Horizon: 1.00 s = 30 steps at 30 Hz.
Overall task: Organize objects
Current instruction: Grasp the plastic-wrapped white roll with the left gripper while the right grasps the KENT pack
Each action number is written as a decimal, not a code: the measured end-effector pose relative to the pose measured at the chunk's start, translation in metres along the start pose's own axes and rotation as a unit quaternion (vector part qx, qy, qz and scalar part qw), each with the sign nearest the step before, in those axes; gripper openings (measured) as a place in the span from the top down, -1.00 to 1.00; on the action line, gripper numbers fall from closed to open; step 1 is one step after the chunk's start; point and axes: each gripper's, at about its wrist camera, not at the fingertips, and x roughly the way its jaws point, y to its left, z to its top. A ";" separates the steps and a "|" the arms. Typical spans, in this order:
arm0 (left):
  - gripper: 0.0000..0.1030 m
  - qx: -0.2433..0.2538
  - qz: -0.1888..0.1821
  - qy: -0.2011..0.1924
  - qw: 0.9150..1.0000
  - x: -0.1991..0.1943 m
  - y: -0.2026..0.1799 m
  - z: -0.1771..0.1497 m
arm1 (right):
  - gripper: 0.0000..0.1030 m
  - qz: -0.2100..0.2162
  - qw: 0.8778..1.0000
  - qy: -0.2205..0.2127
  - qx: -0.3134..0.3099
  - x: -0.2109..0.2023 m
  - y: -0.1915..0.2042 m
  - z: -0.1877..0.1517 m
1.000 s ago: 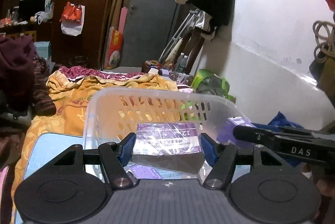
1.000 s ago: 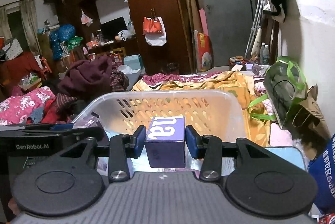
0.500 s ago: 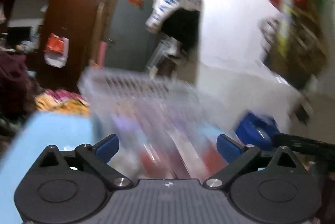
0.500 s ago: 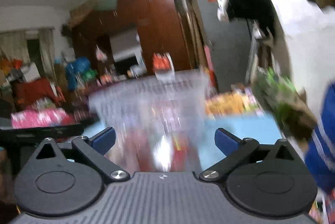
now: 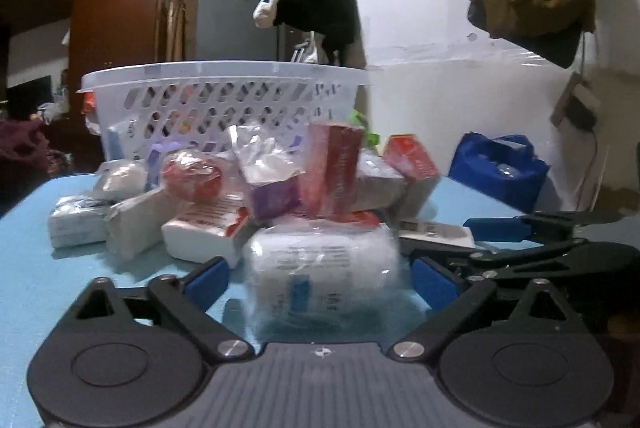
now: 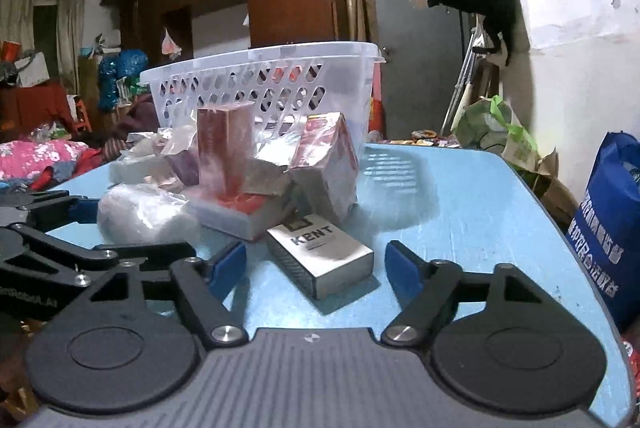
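Note:
A white slotted basket (image 5: 224, 84) stands at the far side of the blue table (image 5: 48, 268); it also shows in the right wrist view (image 6: 260, 76). A pile of wrapped boxes and packets lies in front of it, with a red box (image 5: 332, 164) upright. My left gripper (image 5: 318, 280) is open low over the table, its blue pads on either side of a white plastic-wrapped packet (image 5: 320, 268). My right gripper (image 6: 316, 264) is open, its pads on either side of a silver KENT box (image 6: 320, 248) lying flat. The same packet (image 6: 140, 208) shows left of it.
A blue bag (image 6: 608, 220) hangs off the table's right edge. A white wall (image 5: 460, 100) runs along the right. A red round packet (image 5: 192, 176) and white boxes (image 5: 204, 232) lie in the pile. Cluttered furniture and clothes fill the room behind.
Both grippers let go of the purple boxes they held over the basket, opened, and dropped down to table level in front of the pile.

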 end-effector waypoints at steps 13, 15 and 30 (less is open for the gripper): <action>-0.57 -0.041 -0.012 -0.044 0.998 -0.042 0.051 -0.003 | 0.07 0.019 0.999 -0.023 -0.018 -0.025 0.012 -0.006; -0.57 -0.045 -0.009 -0.049 0.998 -0.045 0.058 -0.003 | 0.07 0.024 0.999 -0.030 -0.021 -0.031 0.015 -0.004; -0.57 -0.061 0.003 -0.086 0.994 -0.059 0.087 0.002 | 0.07 0.054 0.995 -0.085 0.019 -0.058 0.004 0.014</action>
